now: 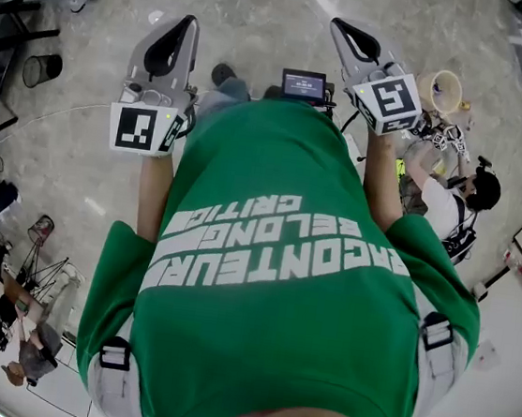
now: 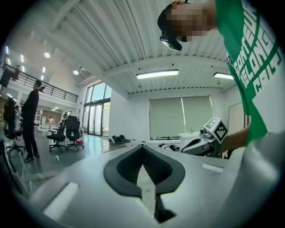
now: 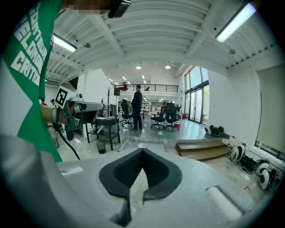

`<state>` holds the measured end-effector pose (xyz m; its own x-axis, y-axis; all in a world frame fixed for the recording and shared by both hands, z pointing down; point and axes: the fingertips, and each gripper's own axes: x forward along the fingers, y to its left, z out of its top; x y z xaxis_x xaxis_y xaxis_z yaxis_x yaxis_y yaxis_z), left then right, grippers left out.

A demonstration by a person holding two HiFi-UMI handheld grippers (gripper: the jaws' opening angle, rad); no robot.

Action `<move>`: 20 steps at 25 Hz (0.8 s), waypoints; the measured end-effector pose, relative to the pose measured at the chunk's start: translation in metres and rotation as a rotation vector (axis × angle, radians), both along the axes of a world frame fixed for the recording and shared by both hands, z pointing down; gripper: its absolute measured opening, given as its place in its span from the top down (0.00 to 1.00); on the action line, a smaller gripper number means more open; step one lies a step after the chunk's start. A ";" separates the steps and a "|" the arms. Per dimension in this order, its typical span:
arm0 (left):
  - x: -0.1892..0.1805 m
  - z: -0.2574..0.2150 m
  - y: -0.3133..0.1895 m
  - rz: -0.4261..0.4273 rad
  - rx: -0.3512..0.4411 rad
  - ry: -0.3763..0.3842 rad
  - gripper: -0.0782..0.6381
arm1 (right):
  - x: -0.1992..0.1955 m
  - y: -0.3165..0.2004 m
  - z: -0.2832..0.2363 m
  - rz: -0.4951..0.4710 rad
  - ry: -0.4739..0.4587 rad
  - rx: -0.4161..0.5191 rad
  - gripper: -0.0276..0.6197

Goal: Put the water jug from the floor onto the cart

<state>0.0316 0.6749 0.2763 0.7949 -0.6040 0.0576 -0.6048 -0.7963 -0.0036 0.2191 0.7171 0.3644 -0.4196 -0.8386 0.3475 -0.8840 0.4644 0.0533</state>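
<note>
- We held two grippers, one in each hand: the left gripper (image 2: 142,147) and the right gripper (image 3: 142,150).
- Both grippers had their jaws pressed together, with nothing between them.
- Both pointed away from us, over the grey floor (image 1: 255,23).
- We counted one black bin (image 1: 42,69) on the floor, far to the left. We could not tell what was in it.
- We saw two black office chairs (image 2: 58,136) side by side, far off on the left.
- One round tan thing (image 1: 442,91) sat just right of the right gripper. We could not tell what it was.
- We could not make out the water jug in any view, so we could not tell where it was or which way it pointed.
</note>
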 end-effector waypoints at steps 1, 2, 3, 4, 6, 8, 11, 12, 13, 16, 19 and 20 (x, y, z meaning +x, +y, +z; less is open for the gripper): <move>-0.002 0.000 0.000 -0.004 -0.002 0.002 0.87 | -0.002 -0.001 0.000 -0.004 -0.003 0.000 0.97; -0.004 0.001 0.000 -0.008 -0.004 0.004 0.87 | -0.004 -0.002 -0.001 -0.007 -0.007 0.001 0.97; -0.006 0.001 -0.001 -0.012 -0.006 0.007 0.87 | -0.005 -0.003 -0.001 -0.006 -0.011 0.002 0.97; -0.009 0.002 -0.001 -0.016 -0.008 0.011 0.87 | -0.007 -0.005 -0.002 -0.004 -0.015 0.003 0.97; -0.017 0.003 -0.004 -0.022 -0.013 0.017 0.87 | -0.012 -0.008 -0.001 0.003 -0.019 0.004 0.97; -0.025 0.005 -0.008 -0.022 -0.019 0.023 0.87 | -0.017 -0.013 -0.001 0.009 -0.017 0.002 0.97; -0.036 0.007 -0.017 -0.021 -0.029 0.031 0.87 | -0.025 -0.024 -0.001 0.013 -0.015 -0.003 0.97; -0.040 0.008 -0.020 -0.021 -0.032 0.035 0.87 | -0.028 -0.027 -0.002 0.014 -0.015 -0.003 0.97; -0.044 0.008 -0.023 -0.022 -0.034 0.039 0.87 | -0.032 -0.031 -0.002 0.012 -0.015 -0.002 0.97; -0.057 0.010 -0.033 -0.025 -0.037 0.049 0.87 | -0.045 -0.043 -0.003 0.005 -0.009 -0.002 0.97; -0.072 0.012 -0.045 -0.033 -0.041 0.060 0.87 | -0.060 -0.057 -0.002 -0.008 0.003 -0.009 0.97; -0.078 0.012 -0.049 -0.038 -0.043 0.065 0.87 | -0.066 -0.062 -0.002 -0.014 0.009 -0.012 0.97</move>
